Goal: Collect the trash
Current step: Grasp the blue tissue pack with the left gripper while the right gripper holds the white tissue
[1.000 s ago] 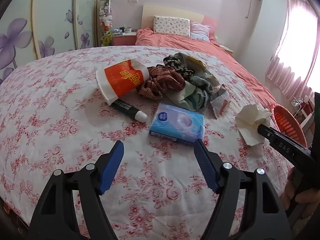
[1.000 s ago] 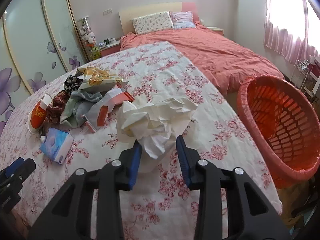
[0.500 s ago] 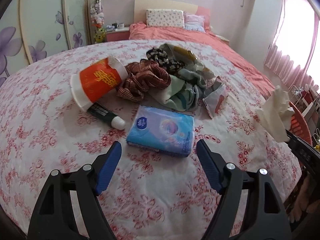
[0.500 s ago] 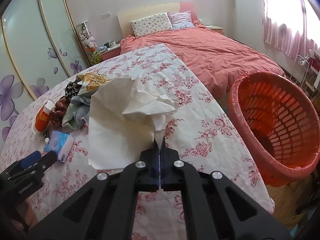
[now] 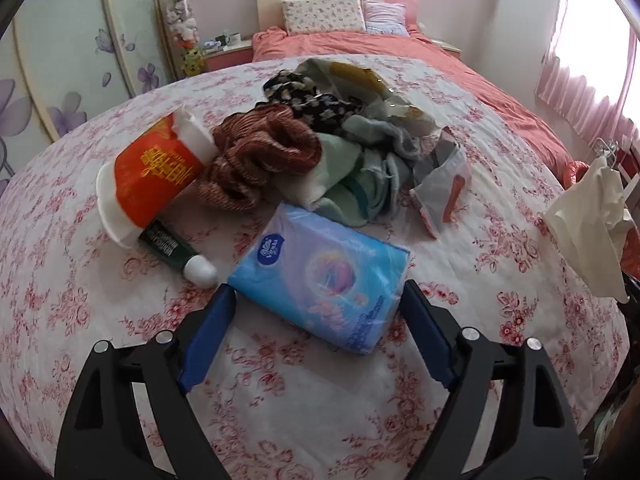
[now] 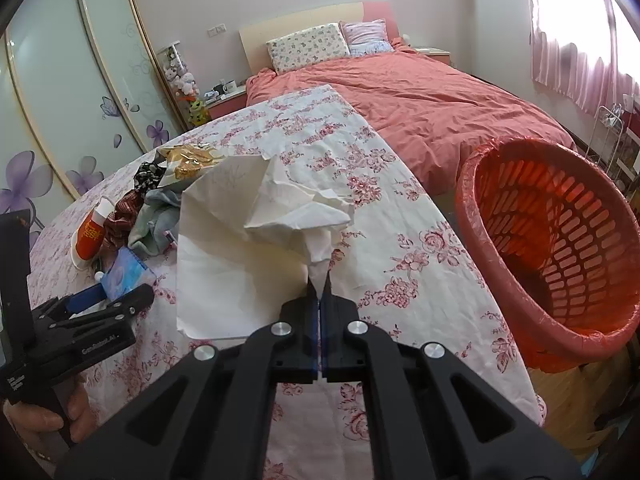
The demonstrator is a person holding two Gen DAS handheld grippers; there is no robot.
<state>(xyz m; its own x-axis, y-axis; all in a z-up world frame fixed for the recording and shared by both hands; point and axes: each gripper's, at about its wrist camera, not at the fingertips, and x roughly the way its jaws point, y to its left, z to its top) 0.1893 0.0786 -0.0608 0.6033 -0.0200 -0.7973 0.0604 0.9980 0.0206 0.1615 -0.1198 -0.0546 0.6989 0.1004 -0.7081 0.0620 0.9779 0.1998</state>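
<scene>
White crumpled paper [image 6: 256, 232] hangs from your right gripper [image 6: 319, 280], whose jaws are pressed together on a thin twisted corner of the sheet, so the bulk of it billows upward and forward above the floral quilted bedspread [image 6: 420, 248]. Pinching only that corner keeps the sheet clear of the cover, but it looks like a slim hold; a quick swing could likely shake it free.

To your right stands the red slatted plastic basket [image 6: 560, 240], lined with a thin red bag, its mouth open toward you and just off the bed's edge. It sits there as the obvious place for trash, and the paper is near it but not yet over the rim.

Your left gripper [image 5: 316, 320] is spread wide and holds nothing. Its blue pads flank the near end of the blue plastic tissue pack [image 5: 324, 280], which lies flat on the cover; whether the pads touch it I cannot tell. That pose suggests you are lining up the next pick while the right hand carries.

Beyond the pack lie the orange paper cup [image 5: 156, 176] tipped on its side, the dark green tube with a white cap [image 5: 176, 256] just beside it, and a heap of clothes and wrappers [image 5: 340, 152].
</scene>
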